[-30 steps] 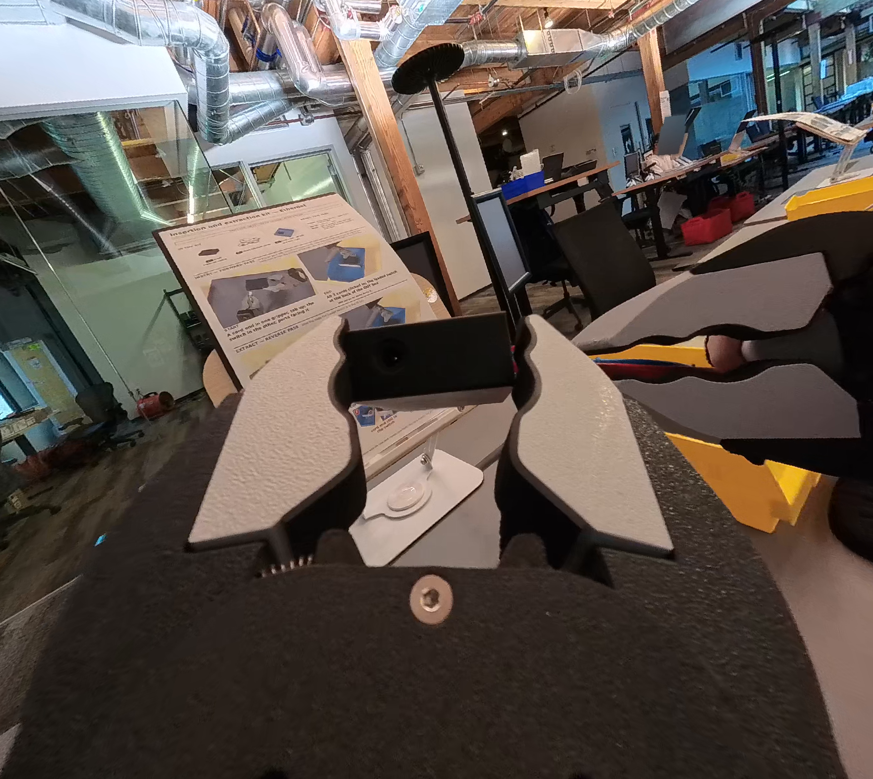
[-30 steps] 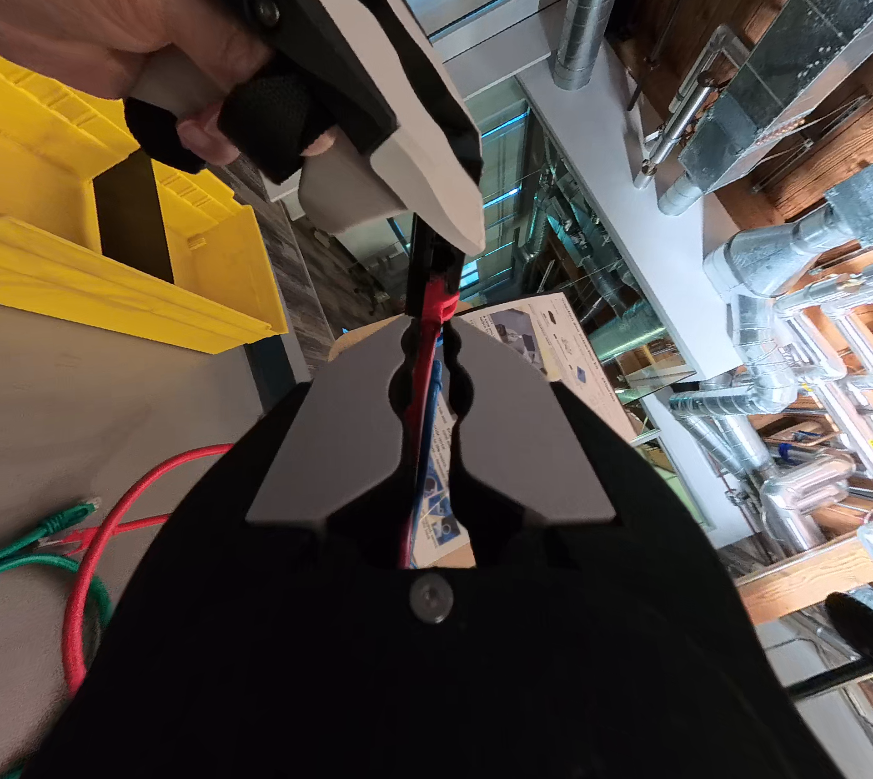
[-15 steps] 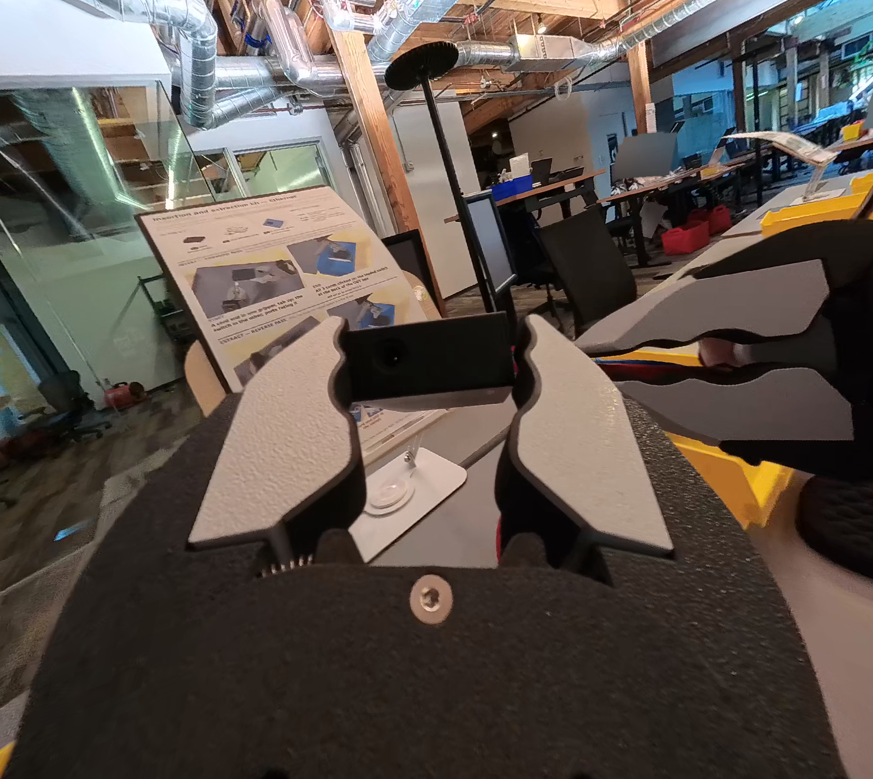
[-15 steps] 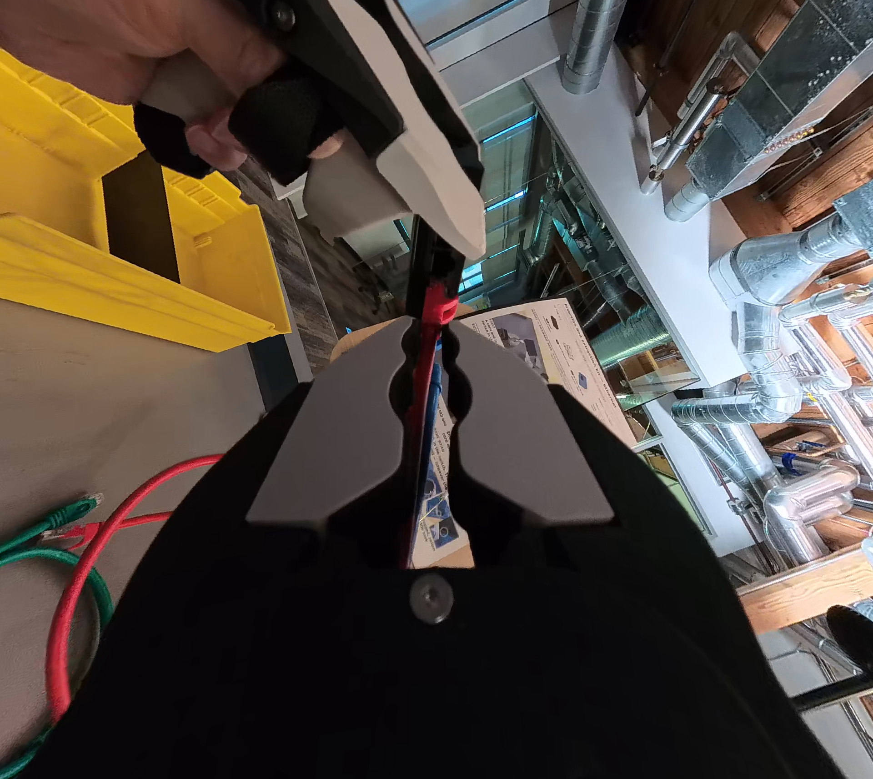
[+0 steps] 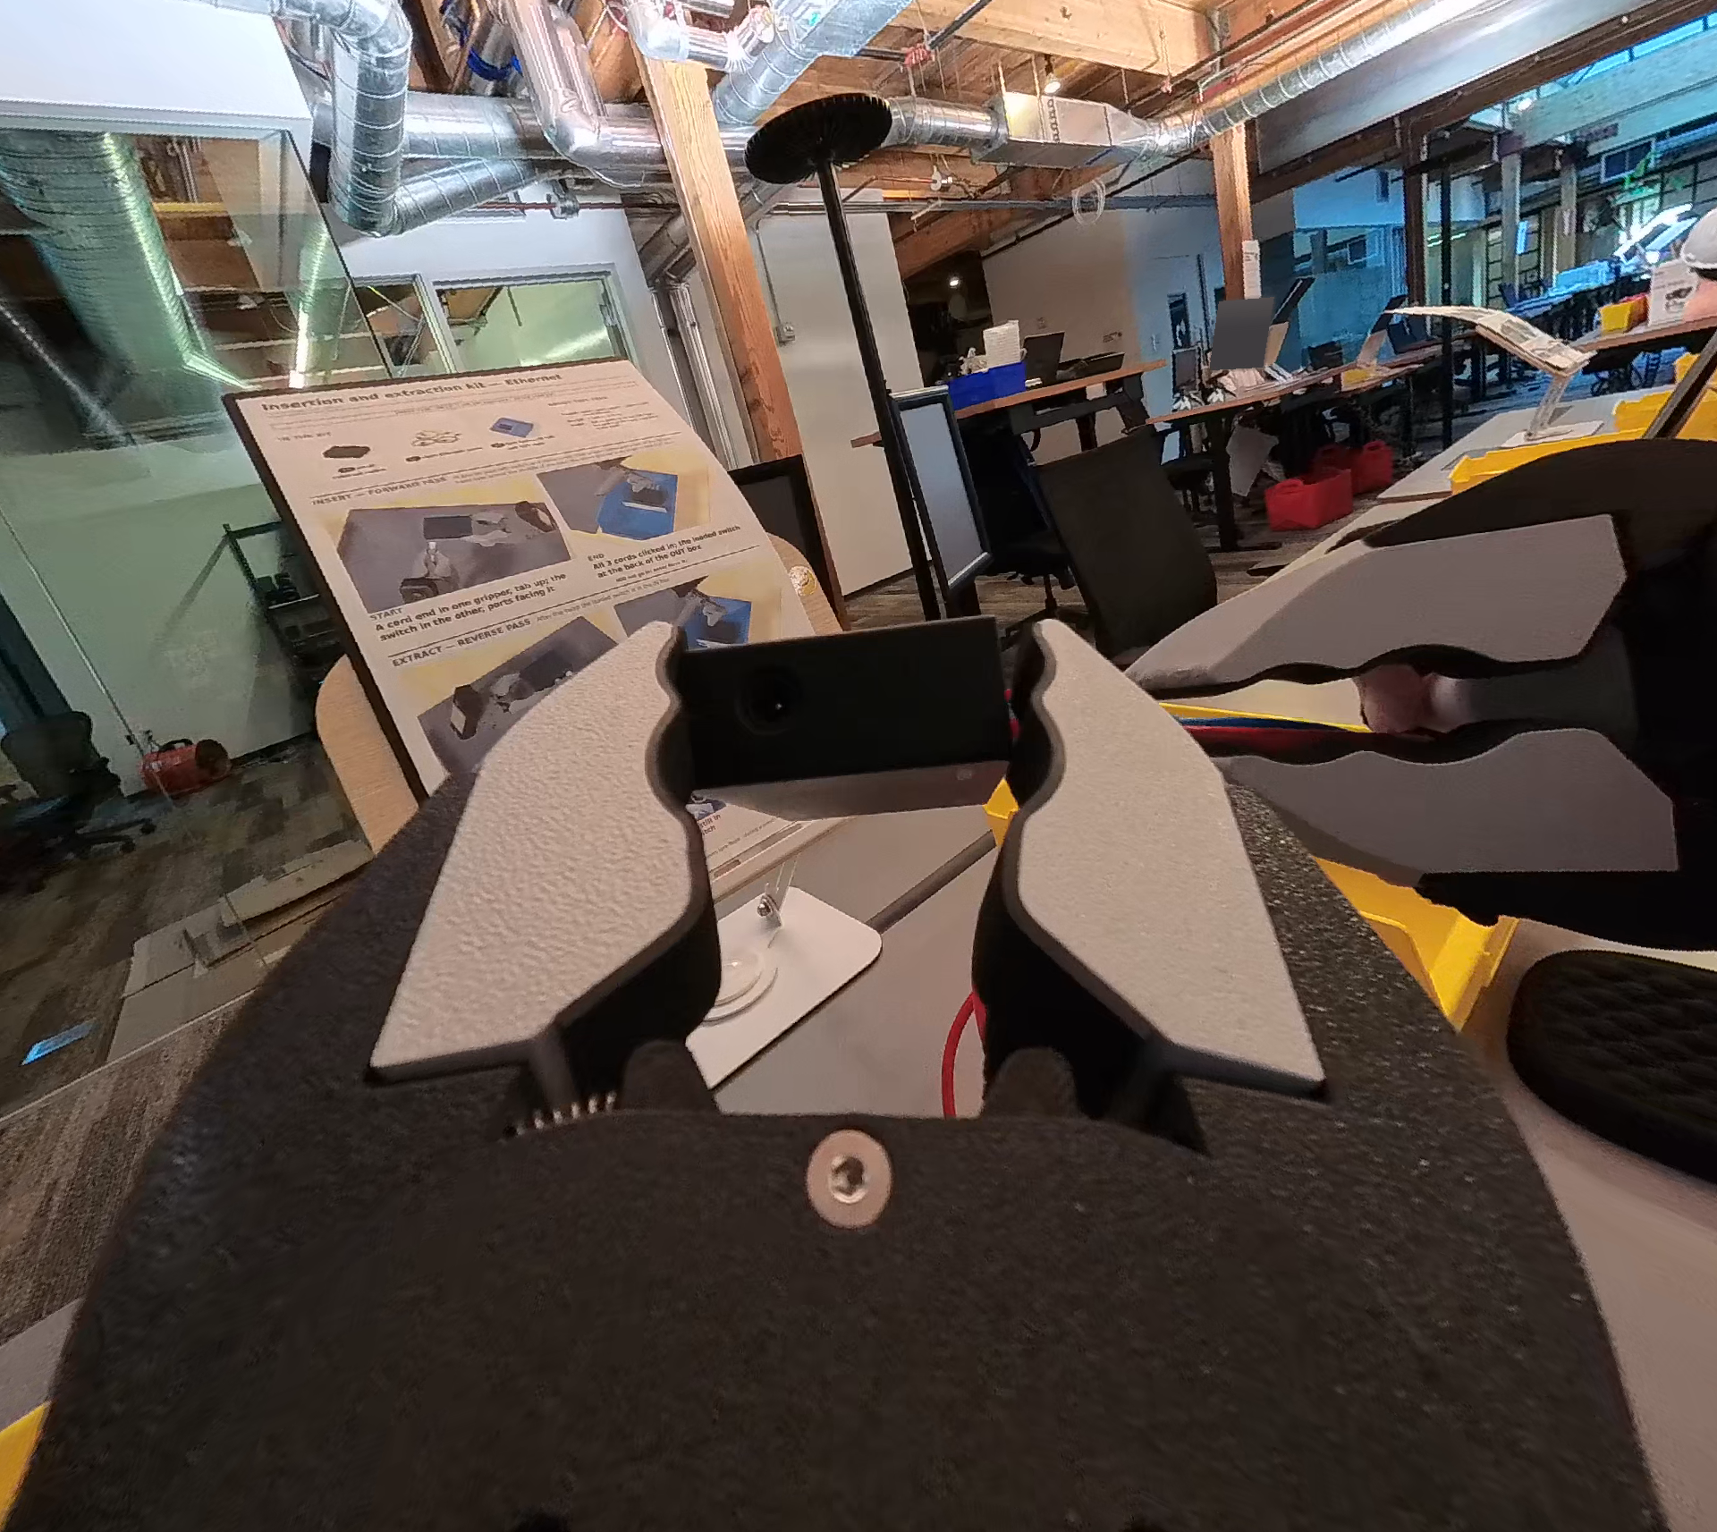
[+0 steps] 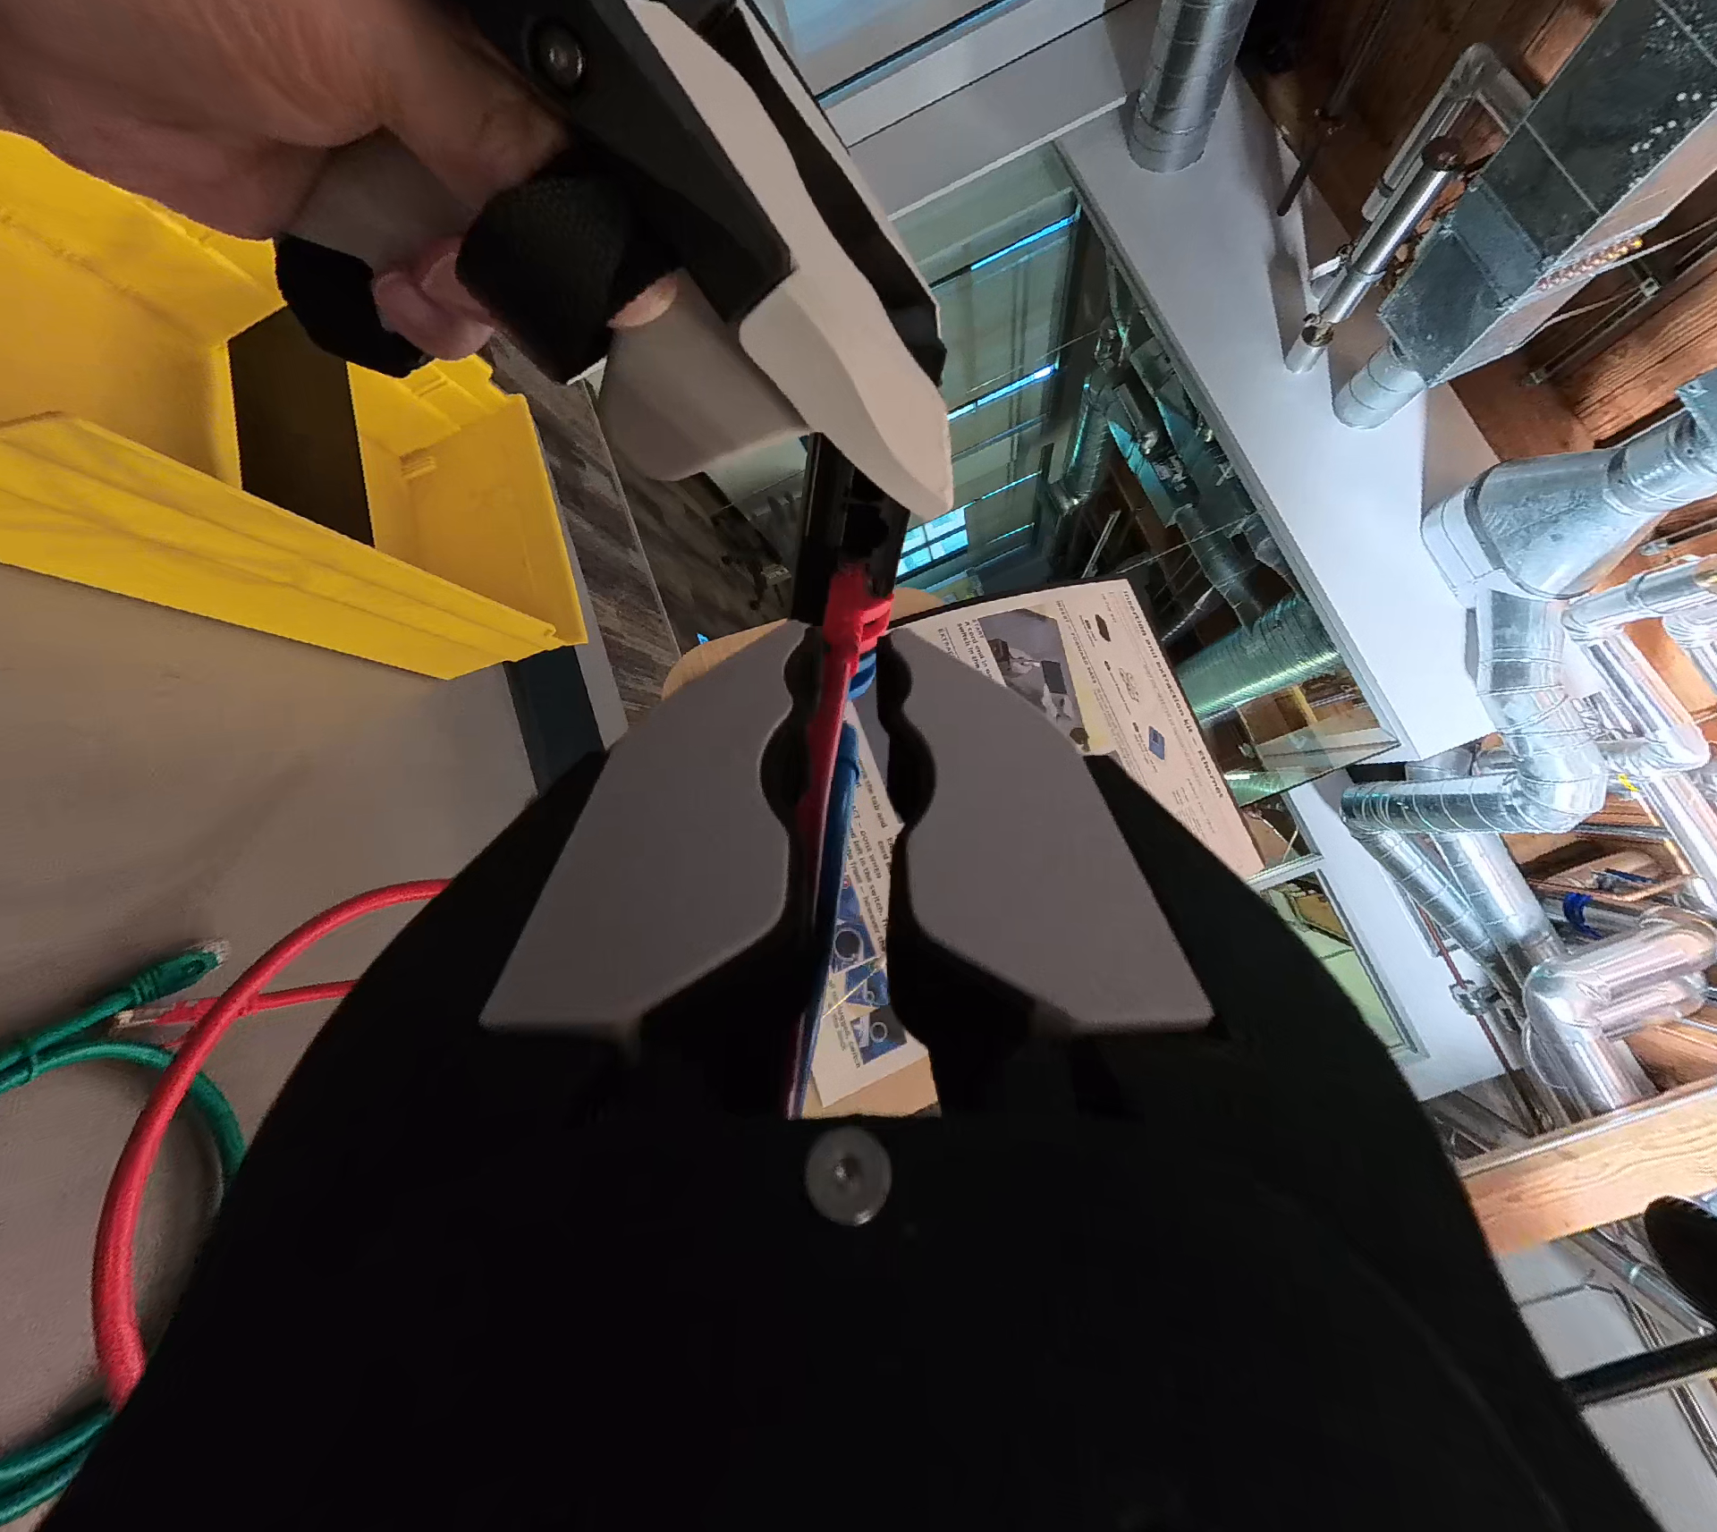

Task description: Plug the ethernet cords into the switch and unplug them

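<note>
Left gripper (image 5: 841, 721) still clamping switch (image 5: 841, 707), right gripper (image 6: 841, 651) still pinching red cord (image 6: 822, 753); view slightly shifted.

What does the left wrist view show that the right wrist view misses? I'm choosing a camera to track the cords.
Only the left wrist view shows the black box-shaped switch broadside, clamped in the left gripper, plus the white metal sign base.

Only the right wrist view shows the green ethernet cord lying loose on the grey table, and the red plug at the switch's edge.

Both show the red ethernet cord pinched in the right gripper, a blue cord beside it, the yellow plastic bin and the printed instruction board.
</note>
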`<move>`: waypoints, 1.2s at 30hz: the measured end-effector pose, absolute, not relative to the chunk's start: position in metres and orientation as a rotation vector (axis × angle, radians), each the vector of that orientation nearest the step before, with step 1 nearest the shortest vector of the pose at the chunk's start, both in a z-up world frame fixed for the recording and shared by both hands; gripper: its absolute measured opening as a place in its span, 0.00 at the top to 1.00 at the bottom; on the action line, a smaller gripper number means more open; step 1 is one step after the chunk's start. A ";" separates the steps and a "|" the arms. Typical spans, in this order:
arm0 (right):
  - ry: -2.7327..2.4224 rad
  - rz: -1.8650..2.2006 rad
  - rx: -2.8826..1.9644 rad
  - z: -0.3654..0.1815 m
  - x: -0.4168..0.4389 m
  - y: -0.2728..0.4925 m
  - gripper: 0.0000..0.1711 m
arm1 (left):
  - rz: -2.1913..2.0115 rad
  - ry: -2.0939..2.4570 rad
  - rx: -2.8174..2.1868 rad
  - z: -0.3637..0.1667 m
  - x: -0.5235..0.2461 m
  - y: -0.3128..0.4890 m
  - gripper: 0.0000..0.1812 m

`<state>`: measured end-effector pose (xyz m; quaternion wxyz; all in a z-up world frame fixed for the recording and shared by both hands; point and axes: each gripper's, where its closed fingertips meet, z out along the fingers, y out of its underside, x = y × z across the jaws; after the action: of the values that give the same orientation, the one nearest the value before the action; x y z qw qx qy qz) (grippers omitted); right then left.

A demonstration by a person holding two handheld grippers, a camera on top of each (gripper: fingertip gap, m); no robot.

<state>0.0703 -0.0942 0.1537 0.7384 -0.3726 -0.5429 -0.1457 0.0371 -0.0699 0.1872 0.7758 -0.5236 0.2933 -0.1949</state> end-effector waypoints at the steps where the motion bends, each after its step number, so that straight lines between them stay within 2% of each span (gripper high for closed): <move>1: -1.198 -0.318 -0.820 0.153 0.070 -0.094 0.93 | -0.421 0.635 -1.132 0.187 0.038 -0.070 0.63; 4: -1.226 -0.314 -0.854 0.147 0.069 -0.091 0.88 | -0.442 0.650 -1.131 0.186 0.043 -0.074 0.63; 6: -1.203 -0.371 -0.834 0.149 0.071 -0.088 0.94 | -0.420 0.657 -1.127 0.185 0.044 -0.074 0.63; 36: -1.187 -0.404 -0.837 0.153 0.072 -0.093 0.95 | -0.616 0.671 -1.127 0.188 0.044 -0.080 0.65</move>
<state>0.0721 -0.0930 0.1534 0.7291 -0.3800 -0.5389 -0.1834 0.0444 -0.0796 0.1879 0.7489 -0.5155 0.3067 -0.2817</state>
